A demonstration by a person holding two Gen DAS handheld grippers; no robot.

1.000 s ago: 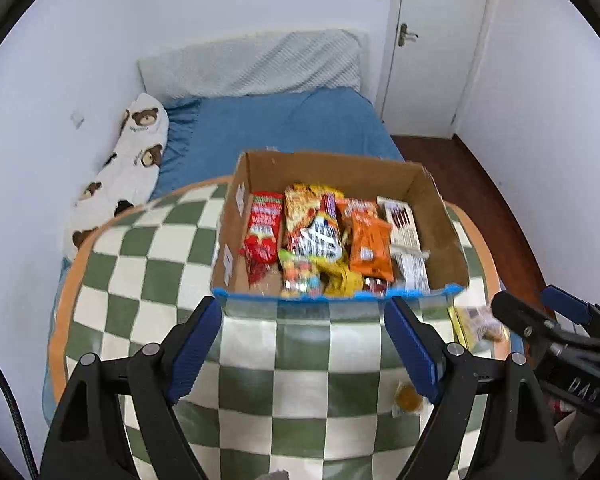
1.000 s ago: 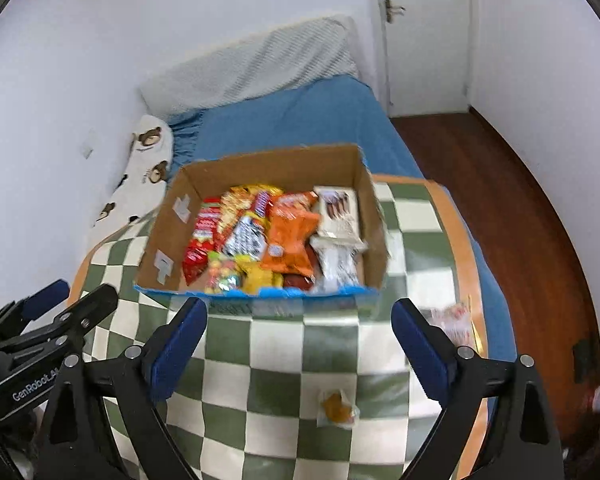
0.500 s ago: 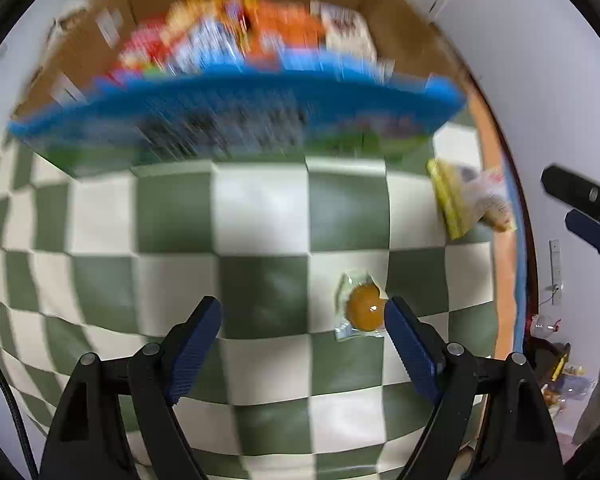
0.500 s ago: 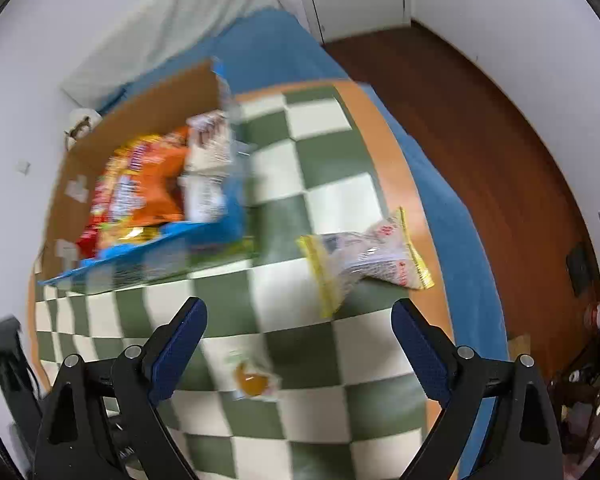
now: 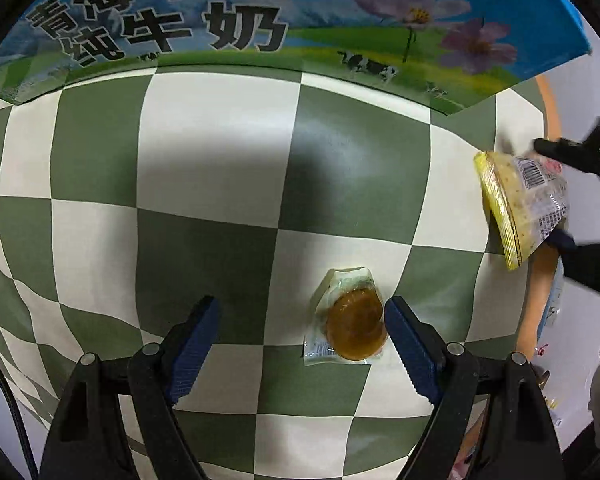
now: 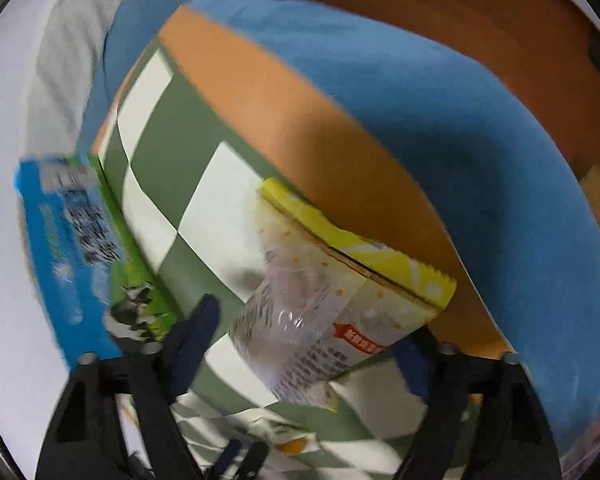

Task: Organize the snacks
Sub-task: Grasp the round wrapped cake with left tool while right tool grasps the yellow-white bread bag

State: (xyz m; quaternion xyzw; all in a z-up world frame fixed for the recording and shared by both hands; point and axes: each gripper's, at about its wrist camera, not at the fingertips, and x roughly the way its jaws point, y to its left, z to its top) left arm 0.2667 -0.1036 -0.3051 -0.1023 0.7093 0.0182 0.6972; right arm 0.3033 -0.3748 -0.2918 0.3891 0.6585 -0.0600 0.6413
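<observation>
Surface: green-and-white checked tabletop point(image 5: 220, 152) with an orange border, a blue bedspread point(image 6: 420, 92) beyond its far edge.
Landmark: milk carton box point(image 5: 260, 32), printed with cows and flowers, standing at the back of the cloth.
Left gripper point(image 5: 300, 320): spread wide and holding nothing, low over the cloth in front of the box; its right pad is just beside the small pouch.
Small pouch point(image 5: 352, 322): clear sachet with a round amber sweet inside, lying flat in front of the box, toward the box's right end.
Handling, small pouch: probably very light and slick, with a firm lump in the middle; I would close across the round lump, not the thin film edge.
Right gripper point(image 6: 312, 324): fingers parted on either side of the yellow packet; whether they press it yet I cannot tell through the blur.
Yellow packet point(image 6: 340, 292): clear wrapper with a yellow sealed end, right of the box, near the table's orange border.
Handling, yellow packet: crinkly, soft, likely brittle contents; take it across the middle and squeeze gently.
In the way: little; the table edge beside the packet could let it slide off.
</observation>
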